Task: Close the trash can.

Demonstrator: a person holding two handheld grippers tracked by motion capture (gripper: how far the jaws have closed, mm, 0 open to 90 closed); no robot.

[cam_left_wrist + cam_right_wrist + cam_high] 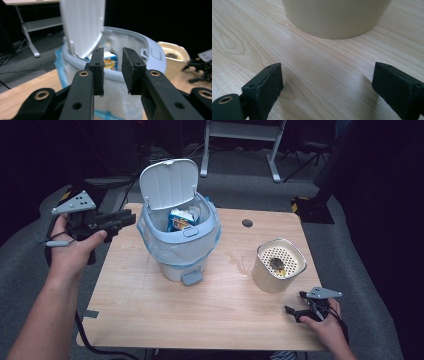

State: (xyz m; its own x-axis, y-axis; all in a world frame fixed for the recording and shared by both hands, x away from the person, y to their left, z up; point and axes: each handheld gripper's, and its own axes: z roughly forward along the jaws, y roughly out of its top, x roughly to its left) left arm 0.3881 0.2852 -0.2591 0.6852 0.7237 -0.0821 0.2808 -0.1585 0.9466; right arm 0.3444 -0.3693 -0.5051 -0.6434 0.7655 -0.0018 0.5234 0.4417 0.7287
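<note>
One pale wooden table (pixel 150 315) stands on grey carpet (pixel 30 270).

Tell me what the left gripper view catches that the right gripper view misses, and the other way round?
Left gripper view alone: the blue bin with its lid up, a carton inside, and the other gripper far off. Right gripper view alone: a close look at bare table grain between wide-open jaws. Both share the cream pot, seen whole in one and only as its base in the other.
</note>
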